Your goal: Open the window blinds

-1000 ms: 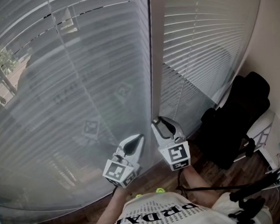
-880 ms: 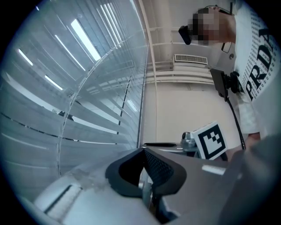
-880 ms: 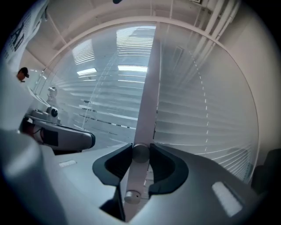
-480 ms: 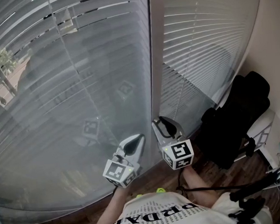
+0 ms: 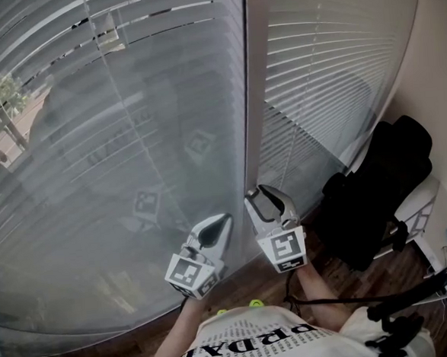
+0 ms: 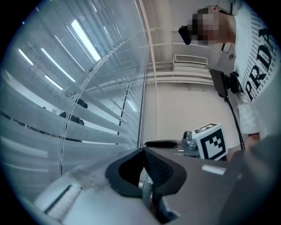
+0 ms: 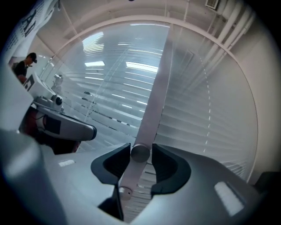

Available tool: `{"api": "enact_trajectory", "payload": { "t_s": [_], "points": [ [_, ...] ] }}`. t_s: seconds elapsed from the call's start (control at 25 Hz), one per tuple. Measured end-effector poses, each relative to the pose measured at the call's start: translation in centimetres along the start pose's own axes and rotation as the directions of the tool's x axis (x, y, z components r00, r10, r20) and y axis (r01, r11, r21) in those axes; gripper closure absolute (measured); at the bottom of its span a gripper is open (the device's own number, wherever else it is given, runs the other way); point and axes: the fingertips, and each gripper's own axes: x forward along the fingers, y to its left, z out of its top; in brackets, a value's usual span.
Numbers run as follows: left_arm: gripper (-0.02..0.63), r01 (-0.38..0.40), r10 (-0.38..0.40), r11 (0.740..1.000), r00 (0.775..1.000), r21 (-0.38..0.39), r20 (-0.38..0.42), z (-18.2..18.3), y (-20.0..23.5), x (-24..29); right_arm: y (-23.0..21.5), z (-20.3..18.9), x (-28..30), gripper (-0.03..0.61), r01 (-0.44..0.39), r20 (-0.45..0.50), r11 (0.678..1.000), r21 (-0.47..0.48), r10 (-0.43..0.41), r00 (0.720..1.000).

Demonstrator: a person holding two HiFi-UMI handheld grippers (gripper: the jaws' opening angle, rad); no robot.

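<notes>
Nearest the head camera is the person's white printed shirt [image 5: 250, 347], above a wooden floor [image 5: 106, 350]. A black bag [image 5: 377, 186] sits at the right against the wall.

The 2 grippers are held side by side, close together, pointing at the window.

Left gripper [image 5: 220, 220]: clenched. In the left gripper view [image 6: 144, 150] its 2 pads meet with nothing between them. Its tip is just short of the slats.

Right gripper [image 5: 260, 195]: released. Its jaws have just been opening. In the right gripper view [image 7: 141, 154] the round lower end of the tilt wand [image 7: 153, 101] stands between the 2 pads, which sit just beside it on either side.

The tilt wand [image 5: 247, 96] hangs straight down between 2 blind panels and ends at the right gripper.

Left blind [image 5: 91, 145]: fully lowered. Daylight and a tree show through the slats at the upper left.

Right blind [image 5: 329, 52]: fully lowered, its white slats lying close together.
</notes>
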Motion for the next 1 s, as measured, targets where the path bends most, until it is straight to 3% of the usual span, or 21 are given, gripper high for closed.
{"api": "enact_trajectory", "payload": {
  "t_s": [0.16,0.44,0.68,1.0],
  "points": [
    [0.621,0.009,-0.009,1.0,1.0,0.007,0.001,-0.1,-0.1,0.1,0.4,0.0,-0.1,0.41,-0.023,-0.043,0.986,-0.167,0.016,0.999],
    [0.621,0.017,-0.017,1.0,1.0,0.005,-0.007,-0.5,-0.2,0.2,0.9,-0.3,0.5,0.427,-0.027,-0.057,0.927,-0.374,0.006,0.998],
    [0.621,0.018,-0.017,1.0,1.0,0.011,-0.021,-0.8,-0.1,0.2,0.9,-0.3,0.5,0.443,-0.022,-0.042,0.936,-0.353,0.008,0.999],
    [0.621,0.02,-0.02,1.0,1.0,0.0,-0.009,-0.6,-0.2,0.2,0.6,-0.1,0.3,0.445,-0.014,-0.031,0.978,-0.208,0.008,0.999]
  ]
}}
